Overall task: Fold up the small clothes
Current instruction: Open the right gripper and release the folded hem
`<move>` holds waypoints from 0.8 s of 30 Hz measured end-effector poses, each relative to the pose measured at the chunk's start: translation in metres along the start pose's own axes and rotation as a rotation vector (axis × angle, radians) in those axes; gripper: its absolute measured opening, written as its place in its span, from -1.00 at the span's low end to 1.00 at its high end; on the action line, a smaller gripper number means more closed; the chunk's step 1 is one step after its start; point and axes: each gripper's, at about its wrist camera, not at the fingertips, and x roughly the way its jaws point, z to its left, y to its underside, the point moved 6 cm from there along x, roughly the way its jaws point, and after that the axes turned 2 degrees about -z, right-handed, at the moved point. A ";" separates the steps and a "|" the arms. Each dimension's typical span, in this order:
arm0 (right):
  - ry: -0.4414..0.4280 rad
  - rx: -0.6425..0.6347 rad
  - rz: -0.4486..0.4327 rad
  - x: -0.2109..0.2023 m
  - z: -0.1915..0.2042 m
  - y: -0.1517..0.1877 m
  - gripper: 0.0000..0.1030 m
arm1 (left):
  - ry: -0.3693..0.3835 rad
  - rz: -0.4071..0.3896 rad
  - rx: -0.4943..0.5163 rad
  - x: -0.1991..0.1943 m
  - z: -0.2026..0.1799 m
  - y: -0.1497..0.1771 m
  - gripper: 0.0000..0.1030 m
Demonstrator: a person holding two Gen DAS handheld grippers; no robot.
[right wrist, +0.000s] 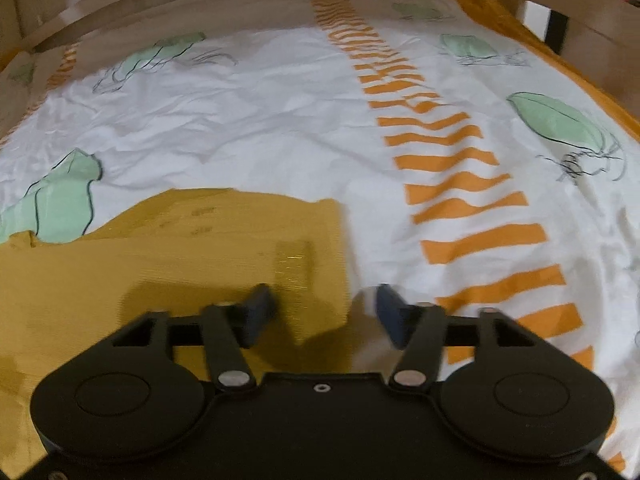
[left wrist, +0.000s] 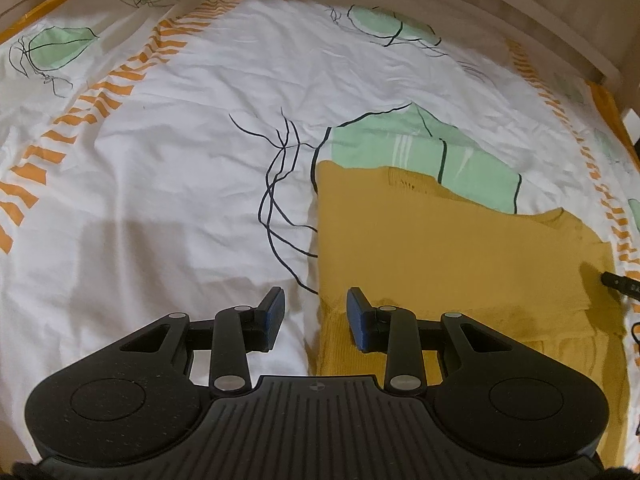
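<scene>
while both grippers gape, mustard garment point(left wrist: 440, 248) lies flat.

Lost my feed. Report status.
Left gripper open, right gripper open, straddling opposite side edges of mustard knit garment. Flat on bedsheet. Nothing blocking.

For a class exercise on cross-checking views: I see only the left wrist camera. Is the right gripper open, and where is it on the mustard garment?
Observer: The right gripper is open, straddling the mustard garment's right edge.
Operator: Is it gripping cloth?
Observer: No; one finger is over the garment, the other over the bedsheet.
Operator: Anything else there?
Observer: An orange striped band runs along the sheet right of the garment.
</scene>
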 end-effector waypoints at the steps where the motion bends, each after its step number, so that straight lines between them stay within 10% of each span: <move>1: -0.006 0.008 -0.003 -0.001 -0.004 0.001 0.36 | 0.004 -0.001 -0.002 0.000 0.000 0.000 -0.36; 9: -0.002 0.031 -0.013 -0.004 -0.019 0.010 0.86 | 0.024 0.002 -0.007 0.005 -0.003 0.003 -0.36; 24: -0.079 0.158 0.023 -0.053 -0.032 0.040 0.99 | -0.010 -0.031 0.039 0.002 0.001 0.017 -0.35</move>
